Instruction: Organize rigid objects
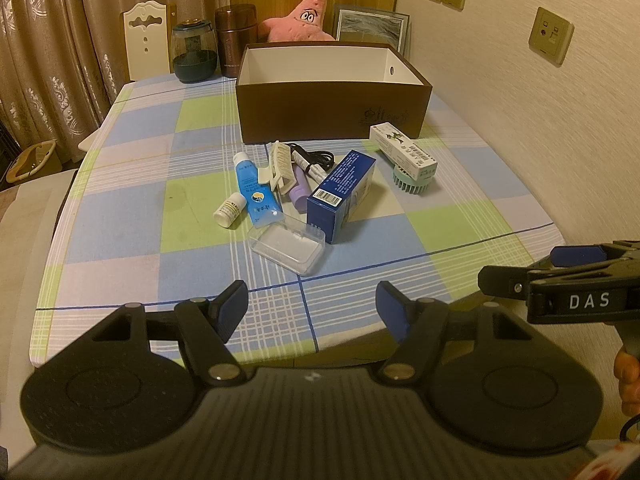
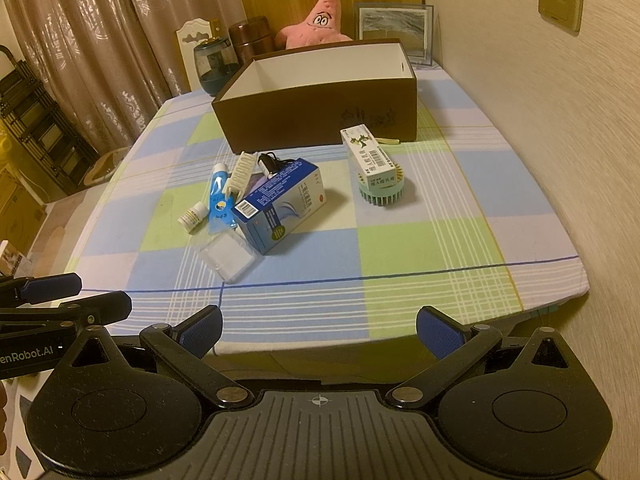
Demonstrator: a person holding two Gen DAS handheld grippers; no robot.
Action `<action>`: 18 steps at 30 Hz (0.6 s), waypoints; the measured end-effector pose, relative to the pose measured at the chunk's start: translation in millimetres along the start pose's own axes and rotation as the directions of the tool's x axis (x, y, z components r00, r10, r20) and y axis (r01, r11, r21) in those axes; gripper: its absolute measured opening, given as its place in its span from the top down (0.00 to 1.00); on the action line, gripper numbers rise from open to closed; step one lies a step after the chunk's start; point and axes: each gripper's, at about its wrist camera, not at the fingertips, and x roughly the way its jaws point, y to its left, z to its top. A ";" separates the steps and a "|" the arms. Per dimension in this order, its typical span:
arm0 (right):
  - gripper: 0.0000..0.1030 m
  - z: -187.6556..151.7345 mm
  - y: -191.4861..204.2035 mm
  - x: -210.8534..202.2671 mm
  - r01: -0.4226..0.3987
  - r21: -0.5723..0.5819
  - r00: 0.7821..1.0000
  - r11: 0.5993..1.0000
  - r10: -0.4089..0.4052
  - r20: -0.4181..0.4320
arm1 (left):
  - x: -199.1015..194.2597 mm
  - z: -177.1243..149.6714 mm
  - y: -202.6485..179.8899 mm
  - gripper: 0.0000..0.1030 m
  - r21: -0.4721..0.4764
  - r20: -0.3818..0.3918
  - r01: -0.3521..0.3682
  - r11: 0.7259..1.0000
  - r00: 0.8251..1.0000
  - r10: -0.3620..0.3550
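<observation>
Two grippers, left gripper (image 1: 312, 312) & right gripper (image 2: 319, 330), both spread wide & holding nothing, near table edge; brown box (image 1: 332, 110) behind item pile incl. blue carton (image 1: 340, 196)

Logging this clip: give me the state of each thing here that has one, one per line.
Left gripper: open, empty.
Right gripper: open, empty.
Brown box: lidless, nothing visible inside.
Blue carton: closed, lying down.
White carton: resting on green brush.
Clear case: closed.

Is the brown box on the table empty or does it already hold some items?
The visible part is empty: the brown box shows only bare white inner walls. Its floor is hidden in both views, so cannot tell fully.
</observation>
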 end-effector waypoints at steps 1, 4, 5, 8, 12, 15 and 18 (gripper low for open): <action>0.00 0.6 -0.6 -0.7 0.000 0.001 1.000 1.000 0.000 -0.001 | 0.0 0.0 0.0 0.33 0.000 0.000 0.000 1.000 1.000 0.000; 0.00 2.1 -1.3 0.4 -0.002 0.003 1.000 1.000 0.002 -0.002 | -1.4 0.5 1.9 0.33 0.002 -0.003 0.000 1.000 1.000 0.000; 0.00 2.2 -1.3 0.7 -0.002 0.003 1.000 1.000 0.002 -0.002 | -4.6 1.6 6.0 0.33 0.003 -0.004 -0.001 1.000 1.000 0.001; 0.00 3.4 3.4 5.9 -0.003 0.007 1.000 1.000 0.003 -0.005 | -2.9 1.7 4.8 0.34 0.002 -0.003 -0.001 1.000 1.000 0.001; 0.00 4.3 7.3 10.7 -0.003 0.008 1.000 1.000 0.003 -0.007 | -2.3 1.9 7.7 0.34 0.002 -0.005 -0.001 1.000 1.000 0.001; 0.00 4.0 8.3 13.8 -0.007 0.014 1.000 1.000 0.008 -0.010 | 3.7 7.2 11.7 0.34 0.002 -0.008 0.000 1.000 1.000 0.000; 0.00 4.6 9.5 18.5 -0.015 0.027 1.000 1.000 0.015 -0.012 | 15.1 9.9 21.2 0.34 0.003 -0.015 0.003 1.000 1.000 -0.003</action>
